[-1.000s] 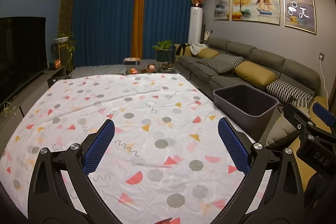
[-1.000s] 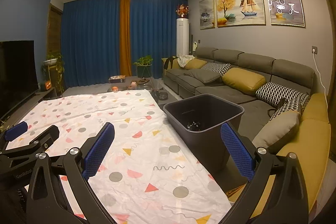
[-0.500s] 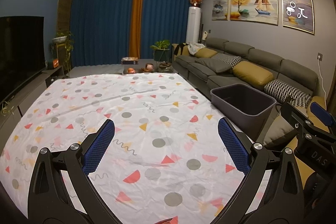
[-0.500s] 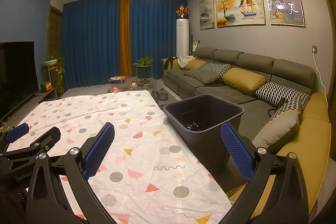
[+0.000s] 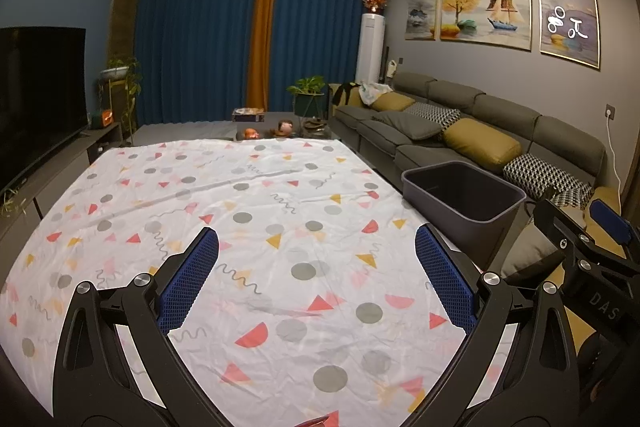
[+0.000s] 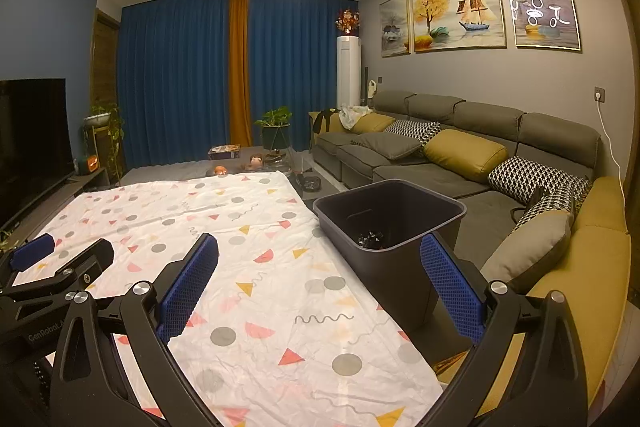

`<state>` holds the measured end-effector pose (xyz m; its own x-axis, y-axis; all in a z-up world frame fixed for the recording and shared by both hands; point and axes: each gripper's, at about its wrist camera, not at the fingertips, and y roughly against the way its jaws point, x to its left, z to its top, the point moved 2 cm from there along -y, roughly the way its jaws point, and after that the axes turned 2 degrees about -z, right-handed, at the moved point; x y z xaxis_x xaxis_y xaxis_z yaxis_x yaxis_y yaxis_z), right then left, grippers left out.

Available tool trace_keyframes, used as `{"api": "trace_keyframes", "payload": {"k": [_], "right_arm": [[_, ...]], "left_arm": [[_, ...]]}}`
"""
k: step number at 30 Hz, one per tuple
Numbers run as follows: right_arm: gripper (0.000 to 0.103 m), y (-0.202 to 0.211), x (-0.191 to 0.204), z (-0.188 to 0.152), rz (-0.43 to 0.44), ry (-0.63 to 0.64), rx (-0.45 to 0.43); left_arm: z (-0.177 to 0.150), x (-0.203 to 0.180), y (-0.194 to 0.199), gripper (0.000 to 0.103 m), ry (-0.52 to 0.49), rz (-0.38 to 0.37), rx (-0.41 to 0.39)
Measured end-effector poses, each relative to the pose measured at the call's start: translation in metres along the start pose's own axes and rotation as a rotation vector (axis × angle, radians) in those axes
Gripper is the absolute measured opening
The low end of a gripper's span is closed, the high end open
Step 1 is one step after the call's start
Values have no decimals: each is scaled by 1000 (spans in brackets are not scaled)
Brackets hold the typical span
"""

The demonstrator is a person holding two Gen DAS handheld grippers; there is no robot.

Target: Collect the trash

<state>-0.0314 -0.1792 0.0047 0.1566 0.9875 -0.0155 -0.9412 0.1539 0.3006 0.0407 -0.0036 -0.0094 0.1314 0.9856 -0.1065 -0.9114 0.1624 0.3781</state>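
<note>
A dark grey bin point(image 6: 390, 223) stands off the table's right edge, with dark crumpled trash point(image 6: 370, 239) at its bottom; in the left wrist view the bin point(image 5: 464, 199) shows only its inside walls. My left gripper point(image 5: 316, 267) is open over the patterned tablecloth point(image 5: 224, 211), nothing between its blue pads. My right gripper point(image 6: 320, 271) is open too, straddling the table's right edge just short of the bin. Each gripper shows at the other view's side: the right gripper point(image 5: 592, 259), the left gripper point(image 6: 52, 267). No loose trash shows on the cloth.
A grey sofa with yellow and patterned cushions point(image 6: 464, 151) runs along the right wall behind the bin. A television point(image 5: 40, 99) stands at the left. Beyond the table's far edge sits a low table with small objects point(image 5: 280, 127), then plants and blue curtains.
Both views have tilted slightly, so the room sits a little lower in frame. Both grippers stay open and empty; the bin and the cloth have not moved.
</note>
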Motion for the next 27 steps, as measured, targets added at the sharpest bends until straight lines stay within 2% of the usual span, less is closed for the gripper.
{"api": "trace_keyframes", "payload": {"k": [19, 22, 24, 27], "right_arm": [[97, 0, 1, -1, 1, -2, -2], [97, 0, 1, -1, 1, -2, -1], [97, 1, 1, -2, 1, -3, 0], [97, 2, 1, -1, 1, -4, -1]], "left_arm": [[-1, -3, 3, 97, -19, -4, 0], [-1, -3, 3, 92, -23, -5, 2], [-2, -4, 4, 84, -29, -8, 1], [-1, -5, 6, 82, -29, -10, -2]]}}
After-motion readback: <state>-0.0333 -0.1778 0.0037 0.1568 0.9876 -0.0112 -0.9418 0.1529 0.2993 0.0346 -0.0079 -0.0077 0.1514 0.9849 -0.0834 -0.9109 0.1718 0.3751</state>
